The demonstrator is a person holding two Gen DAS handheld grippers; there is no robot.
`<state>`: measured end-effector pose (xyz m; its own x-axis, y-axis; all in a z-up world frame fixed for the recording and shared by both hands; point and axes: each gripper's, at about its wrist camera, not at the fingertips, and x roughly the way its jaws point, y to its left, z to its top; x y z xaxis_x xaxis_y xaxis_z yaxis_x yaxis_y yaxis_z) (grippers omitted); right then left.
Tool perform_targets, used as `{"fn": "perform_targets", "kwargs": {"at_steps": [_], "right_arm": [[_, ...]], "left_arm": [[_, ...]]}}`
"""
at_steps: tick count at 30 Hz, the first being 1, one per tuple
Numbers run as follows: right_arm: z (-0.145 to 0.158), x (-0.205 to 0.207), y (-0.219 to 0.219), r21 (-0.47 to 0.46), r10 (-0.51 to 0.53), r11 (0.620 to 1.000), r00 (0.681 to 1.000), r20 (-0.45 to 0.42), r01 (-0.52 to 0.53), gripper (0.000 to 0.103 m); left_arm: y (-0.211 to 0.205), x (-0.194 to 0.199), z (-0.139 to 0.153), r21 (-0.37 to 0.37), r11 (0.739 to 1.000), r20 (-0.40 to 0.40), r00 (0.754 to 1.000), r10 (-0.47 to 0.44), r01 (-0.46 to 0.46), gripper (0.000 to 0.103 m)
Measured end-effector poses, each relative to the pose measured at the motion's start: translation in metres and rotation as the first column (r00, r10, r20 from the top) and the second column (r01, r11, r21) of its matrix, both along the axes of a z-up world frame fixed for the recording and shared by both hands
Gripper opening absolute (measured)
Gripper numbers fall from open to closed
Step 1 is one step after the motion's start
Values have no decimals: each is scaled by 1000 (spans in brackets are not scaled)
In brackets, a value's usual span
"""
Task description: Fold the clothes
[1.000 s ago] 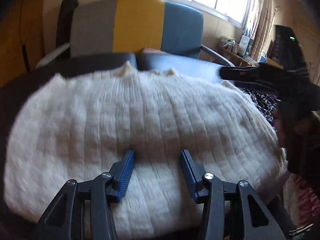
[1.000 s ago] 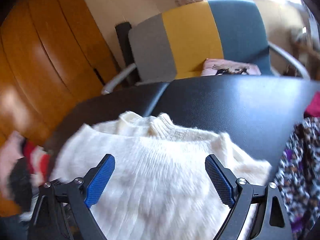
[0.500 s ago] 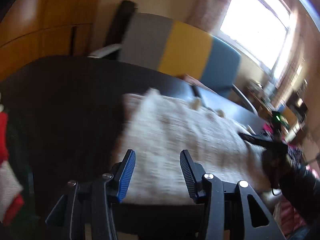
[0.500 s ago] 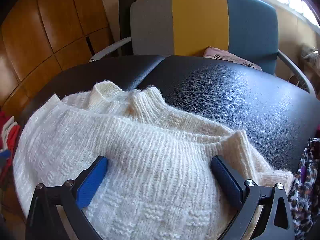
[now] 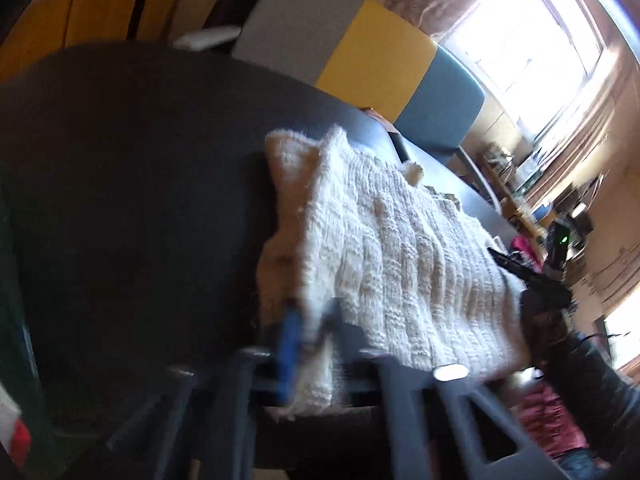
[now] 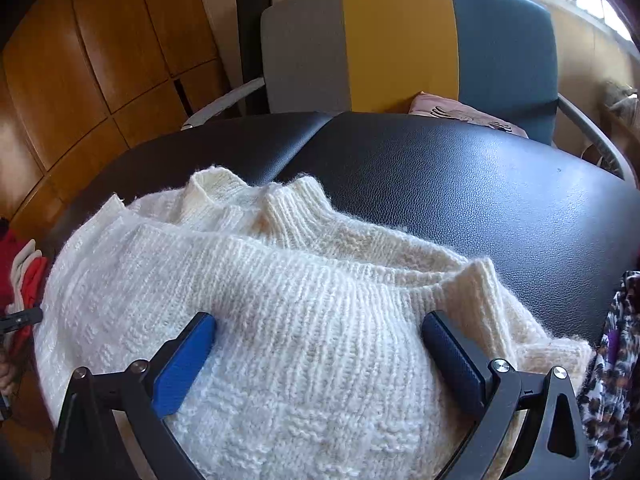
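A cream knitted sweater (image 6: 300, 300) lies folded on the black padded table (image 6: 440, 184), collar toward the far side. My right gripper (image 6: 318, 322) is open at full width, its blue pads (image 6: 182, 360) resting on the knit near the hem, which bulges up between them. In the left wrist view the sweater (image 5: 400, 248) stretches away to the right. My left gripper (image 5: 310, 316), blurred and rolled, has its jaws closing tight on the sweater's near left corner, with knit pinched between them. The right gripper (image 5: 524, 272) shows dark at the sweater's far right edge.
A grey, yellow and blue chair (image 6: 400, 40) stands behind the table with a pink garment (image 6: 460, 114) on its seat. Leopard-print cloth (image 6: 612, 360) lies at the right edge, red and white clothes (image 6: 26, 276) at the left. Wooden panels line the wall.
My left gripper swung from the sweater's middle to its left side, rolled, and closed on the corner. My right gripper opened a little wider, sank onto the knit and then stayed put.
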<state>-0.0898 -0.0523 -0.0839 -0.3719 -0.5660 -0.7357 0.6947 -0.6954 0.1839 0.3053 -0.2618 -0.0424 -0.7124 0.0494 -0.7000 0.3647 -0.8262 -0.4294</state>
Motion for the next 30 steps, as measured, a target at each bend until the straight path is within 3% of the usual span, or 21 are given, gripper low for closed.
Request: {"fn": "perform_targets", "kwargs": {"at_steps": [5,8,10,13,18,22,30], "right_arm": [[0,0,0,-3,0,1000,1000,-1,0,103],[1,0,1,-3,1,1000,1000,-4,-1,103],[1,0,1,-3,3,1000,1000,-6,-3,103],[2,-2,2,-3,3,1000,1000,-8,-3,103],[1,-4,3,-9,4,1000,1000,-7,-4,103],[1,-4,3,-13,3,1000,1000,-7,-3,103],[0,-3,5,-34,4,999,1000,2,-4,103]], "left_arm": [[14,25,7,-30,1000,8,1000,-6,7,5],[13,33,-11,-9,1000,73,997,23,-22,5],[10,38,-19,33,998,65,997,49,-51,5],[7,35,-12,37,996,51,996,78,-80,8],[3,6,18,-53,996,26,997,75,-74,28],[-6,-34,29,-94,994,28,998,49,-47,31],[-32,-90,19,-55,998,101,995,22,-16,31]]}}
